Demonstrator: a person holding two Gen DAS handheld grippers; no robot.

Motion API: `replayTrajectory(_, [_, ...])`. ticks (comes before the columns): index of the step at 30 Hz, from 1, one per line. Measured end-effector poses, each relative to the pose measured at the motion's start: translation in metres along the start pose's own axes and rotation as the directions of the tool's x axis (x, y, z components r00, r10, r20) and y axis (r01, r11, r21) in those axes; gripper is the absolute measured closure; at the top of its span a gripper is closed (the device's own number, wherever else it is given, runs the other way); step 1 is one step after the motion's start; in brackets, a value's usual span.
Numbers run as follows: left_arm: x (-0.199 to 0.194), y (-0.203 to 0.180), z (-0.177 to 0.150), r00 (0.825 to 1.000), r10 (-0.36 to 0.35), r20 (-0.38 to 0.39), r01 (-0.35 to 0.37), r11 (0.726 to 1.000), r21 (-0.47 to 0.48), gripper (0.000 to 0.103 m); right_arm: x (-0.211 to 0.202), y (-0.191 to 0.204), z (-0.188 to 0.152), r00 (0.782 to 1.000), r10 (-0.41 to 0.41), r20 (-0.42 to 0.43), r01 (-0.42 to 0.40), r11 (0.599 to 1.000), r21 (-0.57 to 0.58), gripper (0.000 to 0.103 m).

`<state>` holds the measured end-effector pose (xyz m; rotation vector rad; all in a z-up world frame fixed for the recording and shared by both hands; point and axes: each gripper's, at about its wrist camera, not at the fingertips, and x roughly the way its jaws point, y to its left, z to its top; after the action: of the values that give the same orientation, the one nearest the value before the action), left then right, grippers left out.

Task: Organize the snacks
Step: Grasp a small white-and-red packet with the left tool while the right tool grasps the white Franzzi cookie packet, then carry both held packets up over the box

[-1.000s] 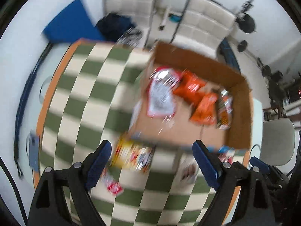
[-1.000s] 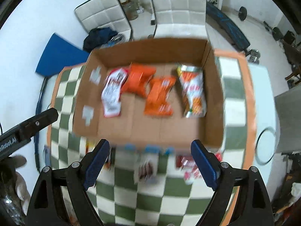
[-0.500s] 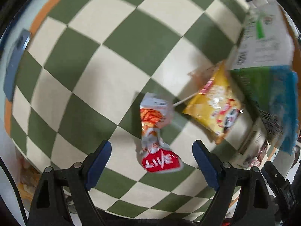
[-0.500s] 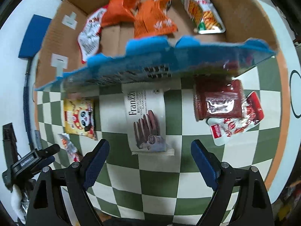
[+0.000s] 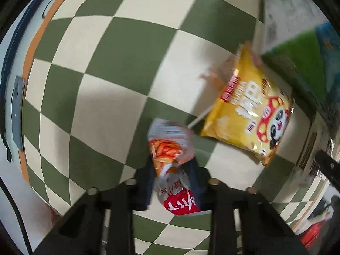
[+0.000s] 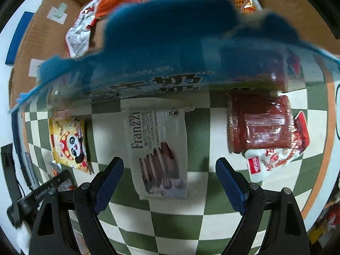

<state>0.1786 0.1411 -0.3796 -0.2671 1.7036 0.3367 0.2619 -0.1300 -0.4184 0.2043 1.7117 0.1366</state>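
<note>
Snacks are partly sorted: several packets already lie in the cardboard box (image 6: 27, 48), while left tongs (image 5: 172, 174) are closing on a small red-and-white packet (image 5: 170, 155) and right tongs (image 6: 167, 182), spread wide, hover over a biscuit pack (image 6: 159, 148) on the worktop (image 5: 106, 85).

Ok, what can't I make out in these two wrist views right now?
- Small red-and-white snack packet, left wrist: motion-blurred, lower end behind closing left gripper.
- Brown cardboard box, right wrist: blurred blue flap hides its floor.
- White Franzzi biscuit wrapper: small print unreadable.
</note>
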Motion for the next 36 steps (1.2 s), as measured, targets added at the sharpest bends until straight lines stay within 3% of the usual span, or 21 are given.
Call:
replayTrajectory(1, [-0.001, -0.003, -0.002, 0.999, -0.036, -0.025, 0.036, 0.999, 0.013, 0.082, 0.004, 0.001, 0.002, 1.000, 0.002, -0.005, -0.002, 1.000, 0.001, 0.012])
replayTrajectory(7, [-0.007, -0.029, -0.015, 1.000, -0.014, -0.016, 0.015, 0.998, 0.062, 0.084, 0.016, 0.006, 0.005, 0.999, -0.042, 0.009, 0.042, 0.999, -0.008, 0.015])
replayTrajectory(10, [-0.008, -0.037, -0.026, 1.000, -0.024, -0.015, 0.025, 0.997, 0.074, 0.086, 0.020, 0.012, 0.004, 0.998, -0.066, -0.001, 0.066, 0.998, -0.025, 0.040])
replayTrajectory(16, [-0.017, -0.057, -0.056, 0.998, -0.065, -0.020, 0.067, 0.993, 0.101, 0.087, 0.022, 0.016, -0.011, 0.994, -0.106, 0.018, 0.107, 0.993, -0.058, 0.041])
replayTrajectory(27, [-0.033, -0.081, -0.095, 0.995, -0.095, -0.016, 0.097, 0.984, 0.146, 0.088, 0.013, 0.013, -0.043, 0.999, -0.032, 0.010, 0.032, 0.998, -0.056, 0.042])
replayTrajectory(36, [-0.076, -0.105, -0.095, 0.992, -0.120, 0.039, 0.108, 0.970, 0.220, 0.088, -0.010, 0.026, -0.077, 0.999, 0.019, 0.040, -0.015, 0.995, -0.098, 0.042])
